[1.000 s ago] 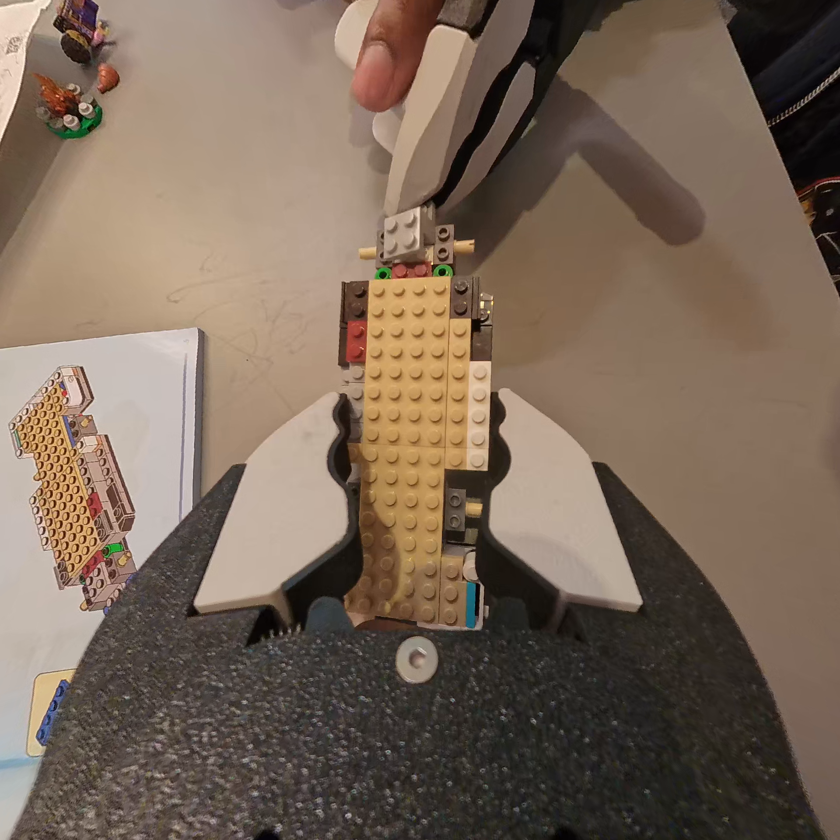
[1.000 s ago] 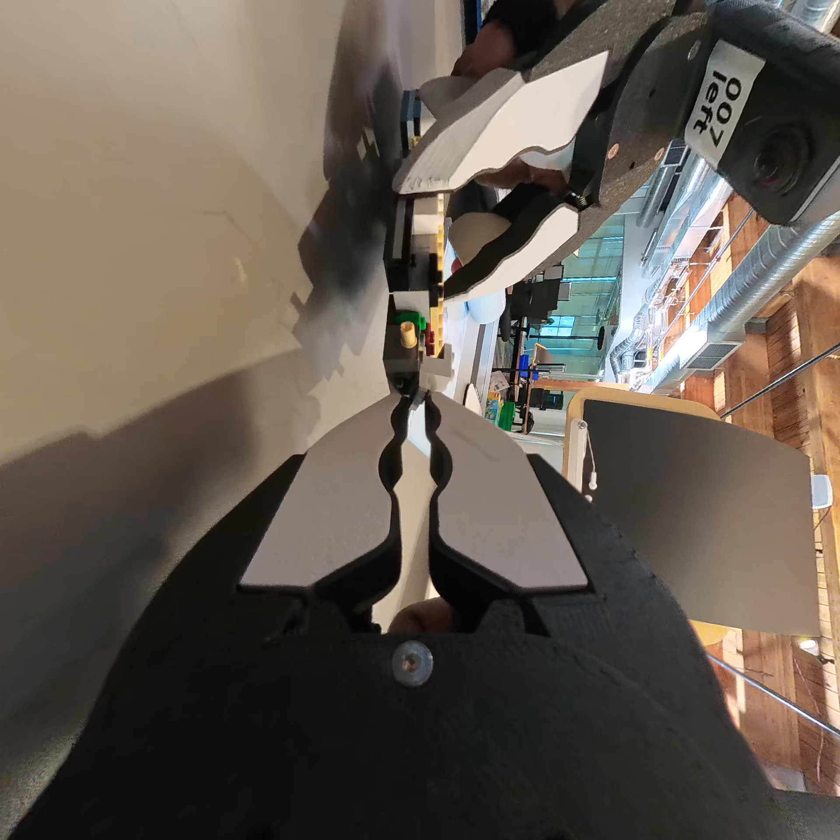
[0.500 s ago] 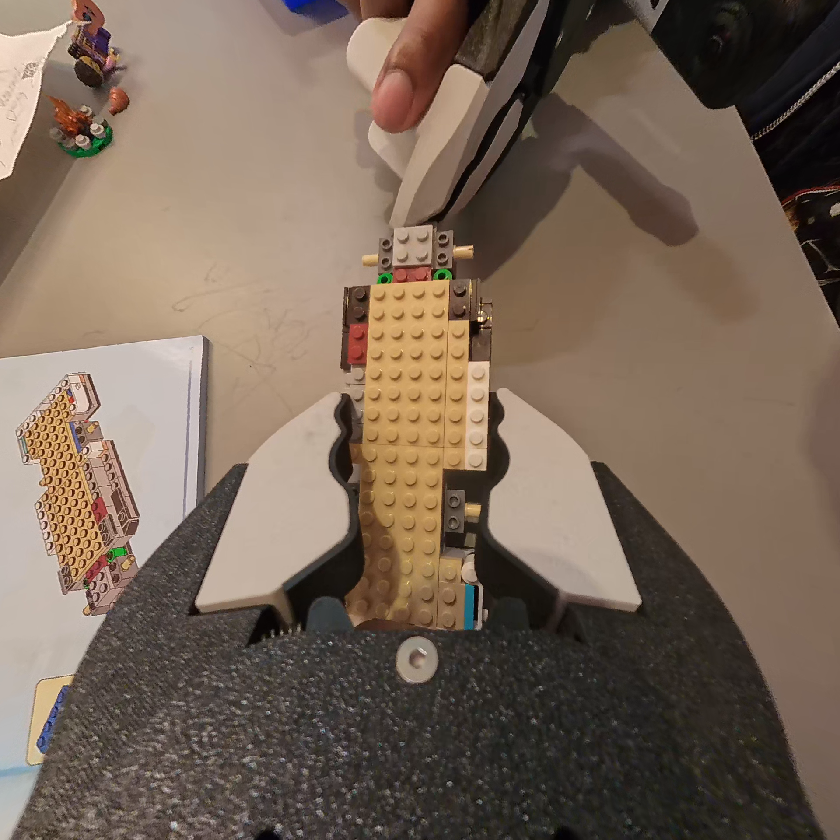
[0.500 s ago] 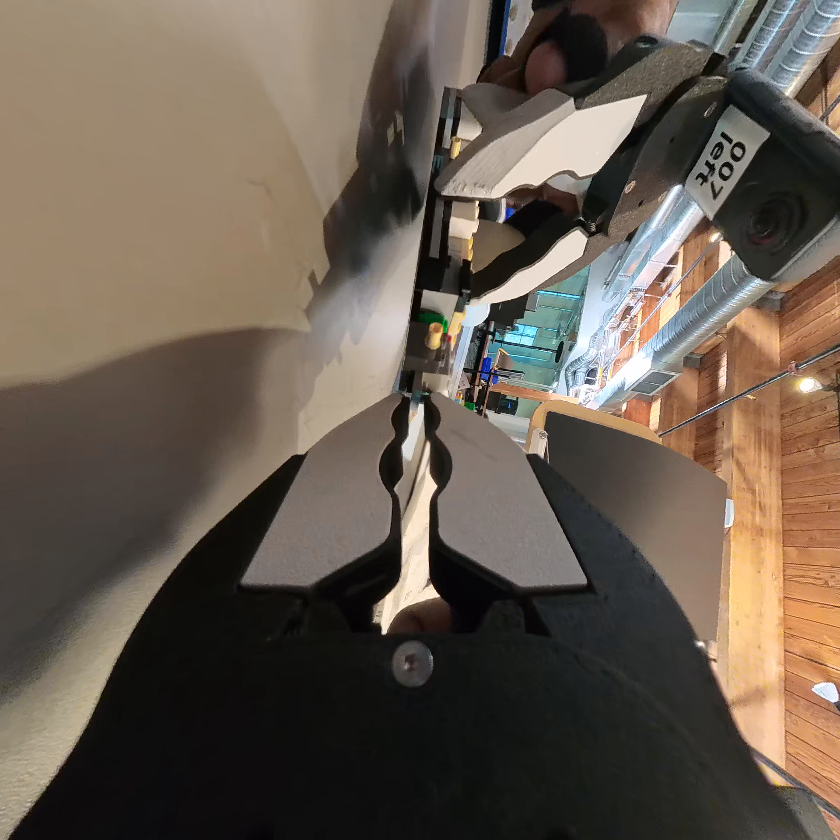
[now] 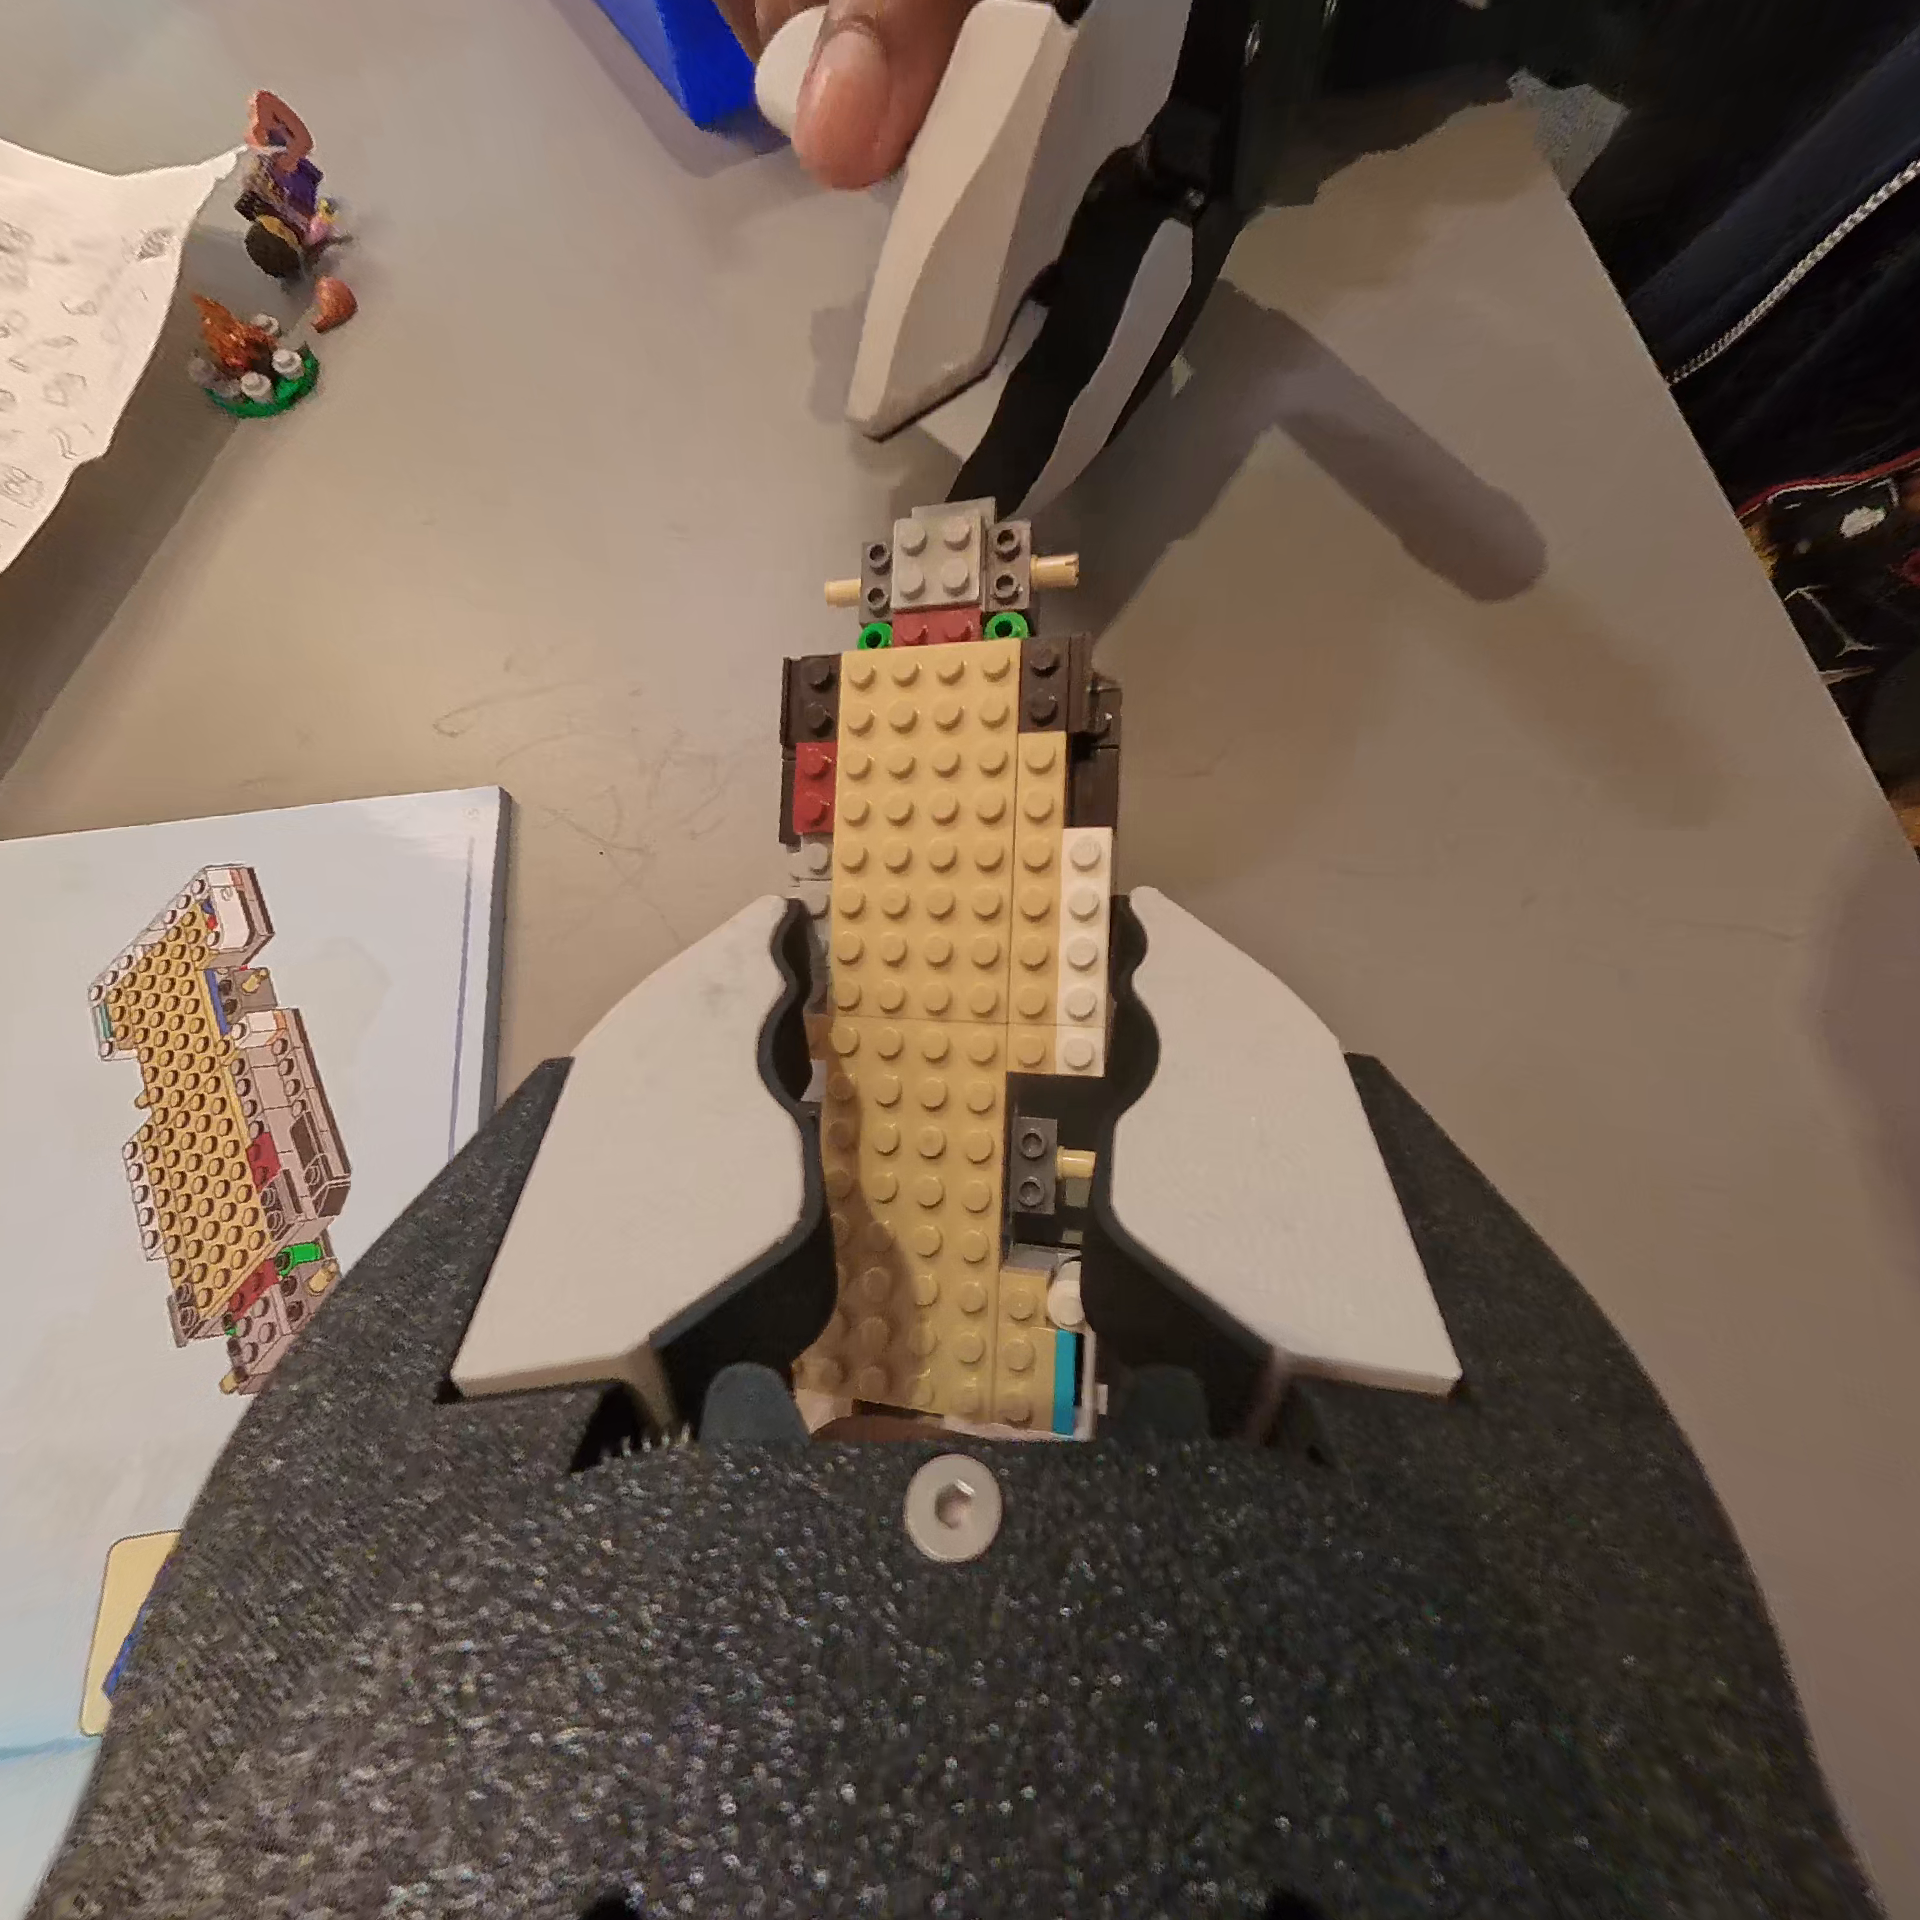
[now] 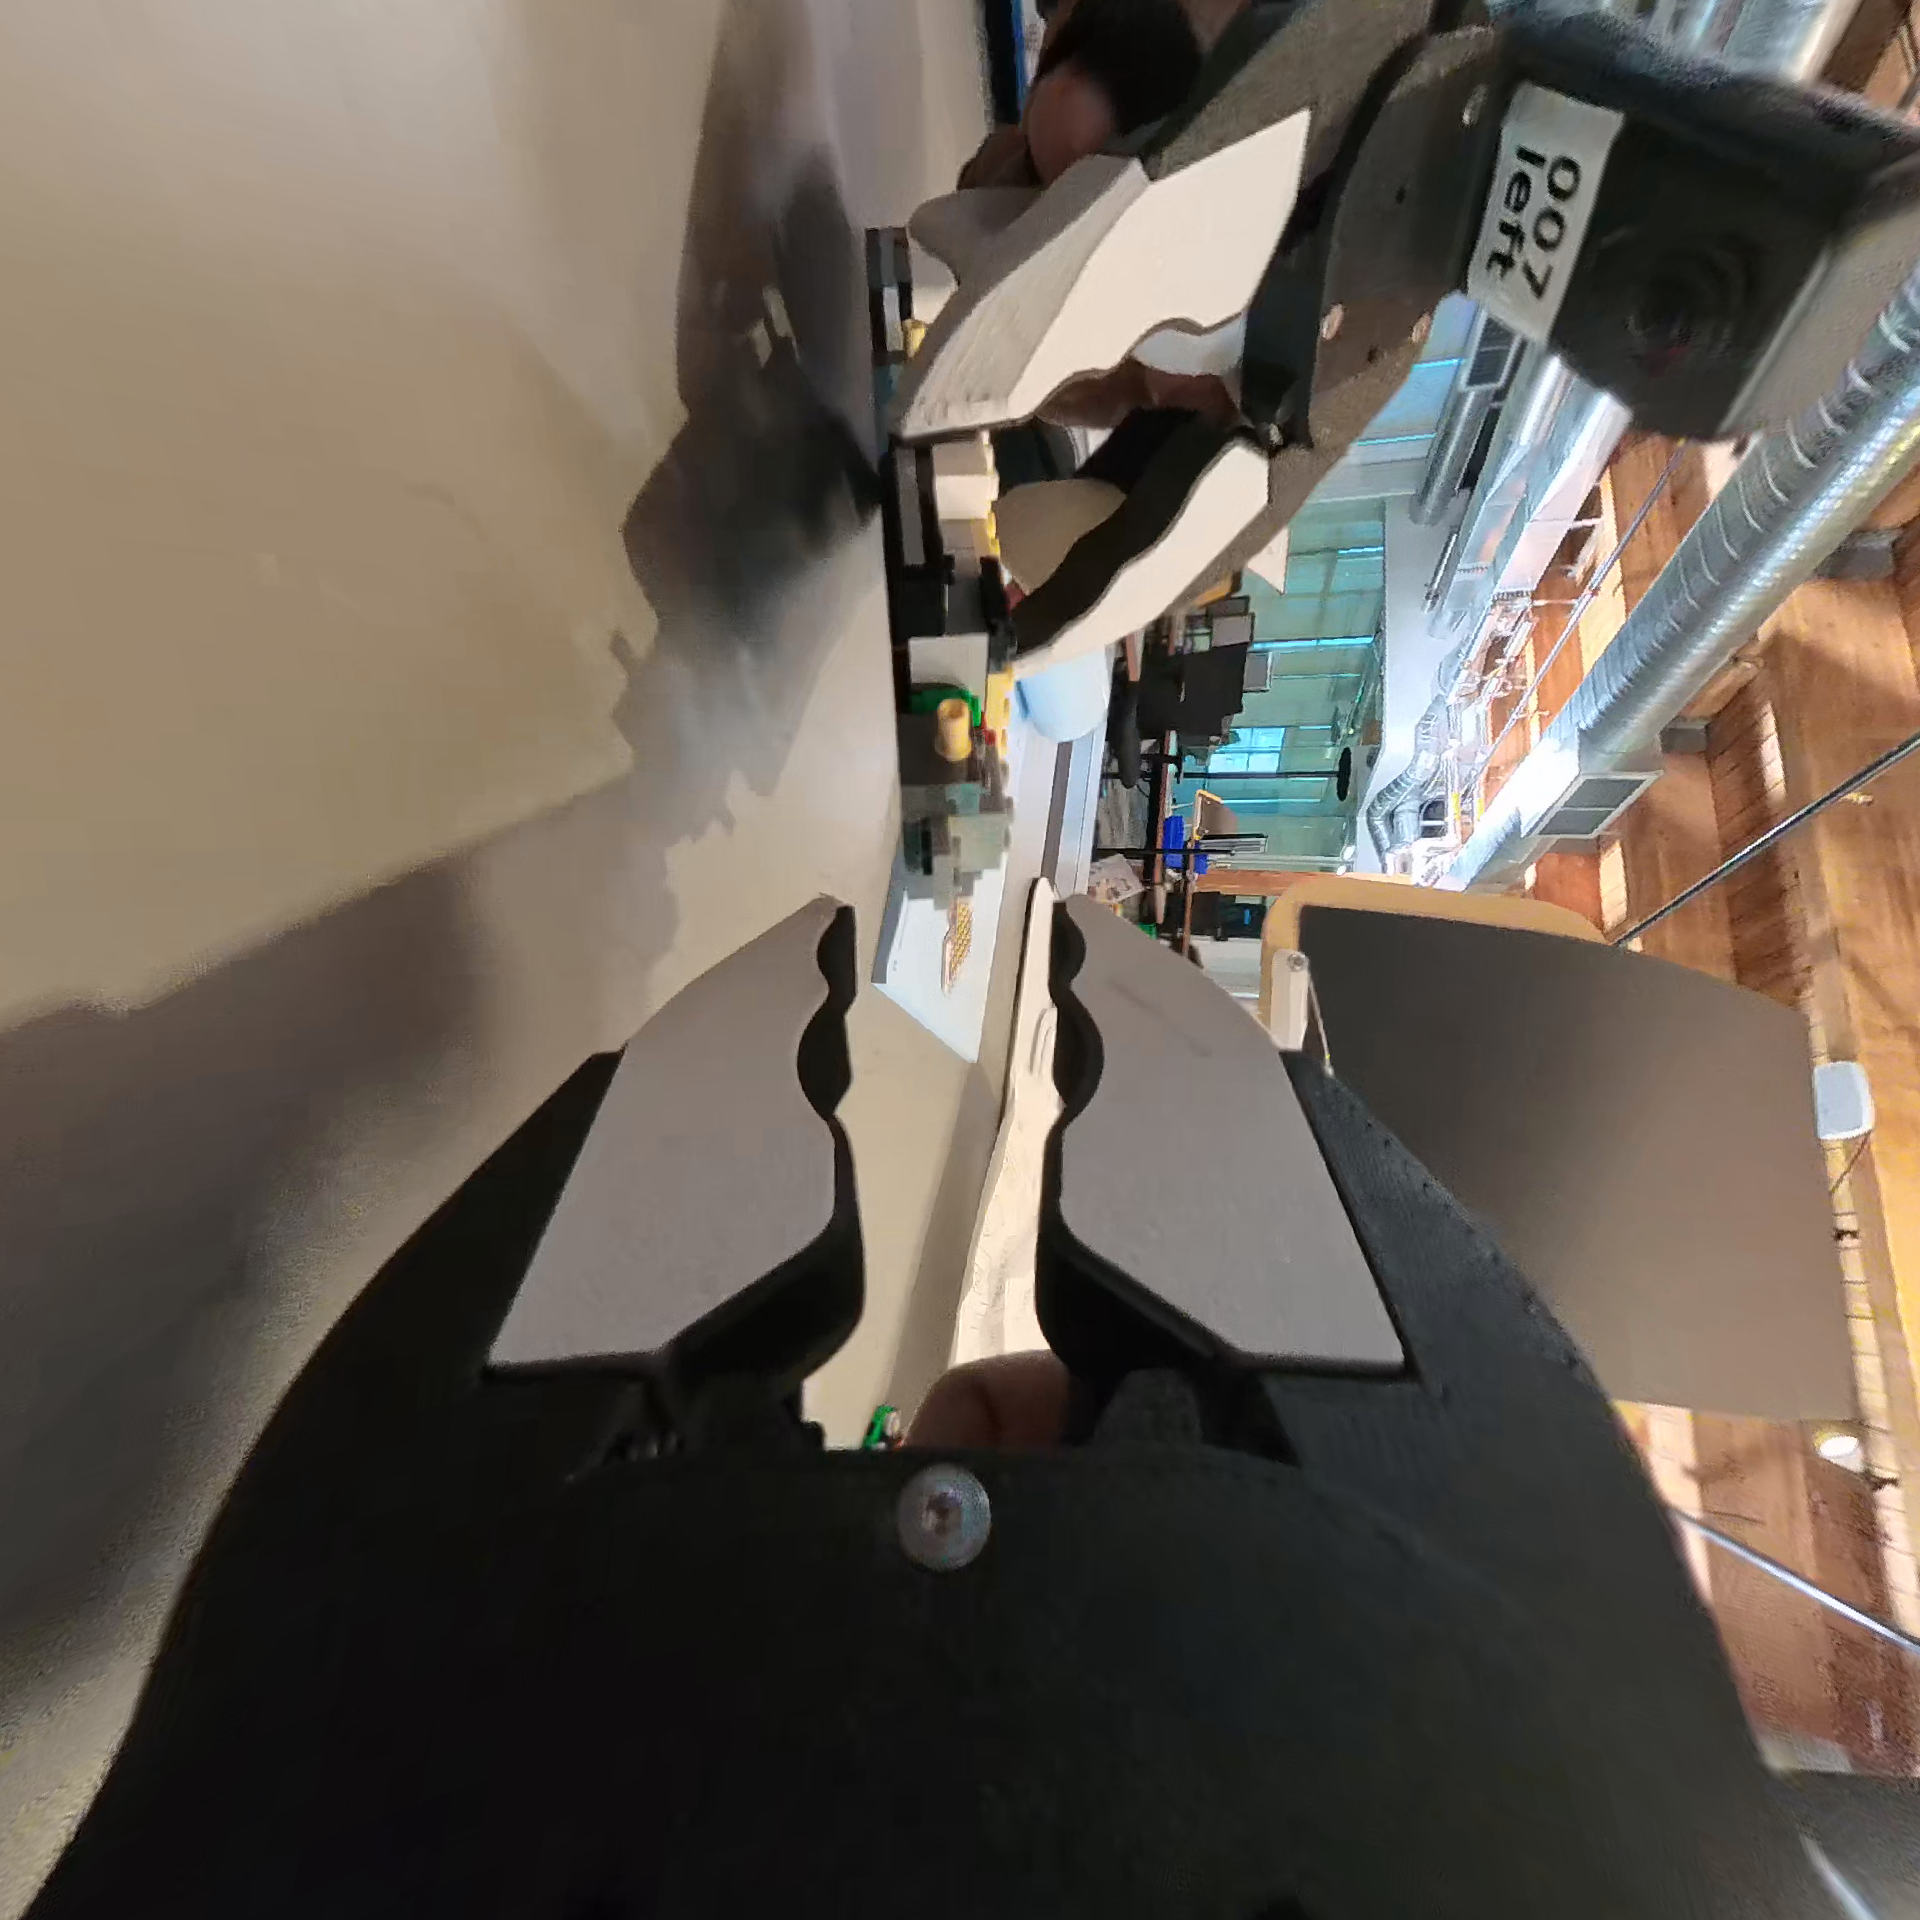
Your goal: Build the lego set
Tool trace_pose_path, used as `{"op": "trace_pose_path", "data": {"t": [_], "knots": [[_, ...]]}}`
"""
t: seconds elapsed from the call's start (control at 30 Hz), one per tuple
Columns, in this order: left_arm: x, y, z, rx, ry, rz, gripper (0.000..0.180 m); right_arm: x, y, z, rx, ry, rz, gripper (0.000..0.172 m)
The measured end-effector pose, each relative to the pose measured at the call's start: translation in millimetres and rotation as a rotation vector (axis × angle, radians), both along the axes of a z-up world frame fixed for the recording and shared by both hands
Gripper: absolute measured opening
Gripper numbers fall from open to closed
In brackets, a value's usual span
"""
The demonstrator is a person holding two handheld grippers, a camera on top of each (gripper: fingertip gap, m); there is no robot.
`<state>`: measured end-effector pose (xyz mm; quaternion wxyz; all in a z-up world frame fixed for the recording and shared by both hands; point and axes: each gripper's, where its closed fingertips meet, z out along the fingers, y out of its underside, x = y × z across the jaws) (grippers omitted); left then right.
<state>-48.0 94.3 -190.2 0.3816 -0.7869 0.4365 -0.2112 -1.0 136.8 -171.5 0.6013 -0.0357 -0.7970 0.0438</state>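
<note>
The worktop point(image 5: 1351, 935) carries everything here. On it lies a pale blue instruction booklet point(image 5: 343, 935) to the left, open at a drawing of a brick build, and farther off a crumpled printed sheet point(image 5: 73, 312), a blue box point(image 5: 717, 73) and a few small brick figures point(image 5: 255, 358).

The long brick model point(image 5: 935, 935), topped with tan studded plates, runs away from the left hand-held gripper point(image 5: 961, 940), whose fingers point(image 5: 665, 1122) clamp its two long sides near the middle, the right one against a white brick strip. Its near end sits deep between the fingers; its far end, a small grey brick point(image 5: 943, 556) flanked by dark pieces and tan pins, juts out free.

The right hand-held gripper point(image 6: 951, 935) hangs just beyond that grey end without touching it, jaws parted and nothing between them; a thumb point(image 5: 862, 94) rests on it.

To do this well, I judge the left clamp should stay firm and level so the model does not twist, while any press on the grey brick comes straight down onto the studs, not sideways, since the overhanging end could lever off.
</note>
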Motion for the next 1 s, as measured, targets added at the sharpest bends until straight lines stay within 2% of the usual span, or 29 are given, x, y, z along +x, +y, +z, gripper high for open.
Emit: {"op": "trace_pose_path", "data": {"t": [0.03,0.13,0.27,0.3,0.37,0.4,0.53,0.77,1.0], "knots": [[-0.5,-0.4,3.1,0.008,-0.012,-0.001,0.050,-0.5,1.4,2.0,-0.019,0.000,-0.006,0.038],[-2.7,-0.1,9.7,0.023,-0.042,0.005,0.049,-0.4,-0.7,7.9,-0.082,-0.016,-0.001,0.041],[-5.4,-0.5,3.4,0.007,-0.022,0.009,0.049,-1.9,-2.9,5.0,-0.091,-0.047,-0.001,0.042],[-3.7,-1.4,3.7,0.003,-0.034,0.001,0.044,-2.4,-3.0,2.3,-0.083,-0.054,-0.002,0.043],[-1.2,1.1,12.6,0.033,-0.085,0.005,0.009,-3.5,-2.9,-4.0,-0.065,-0.073,-0.002,0.050],[-2.5,3.3,16.2,0.041,-0.101,0.018,0.007,-4.6,-2.6,-6.0,-0.063,-0.073,-0.002,0.050],[-9.4,1.9,6.6,0.001,-0.057,0.041,0.020,-3.0,1.9,-23.9,-0.044,-0.147,-0.010,0.053],[-15.7,4.8,-4.3,-0.028,0.048,0.072,0.044,2.7,9.0,-31.0,-0.129,-0.209,-0.043,0.052],[-7.3,12.8,-17.4,-0.052,0.224,-0.006,0.057,3.0,11.2,-32.4,-0.138,-0.216,-0.054,0.050]]}}
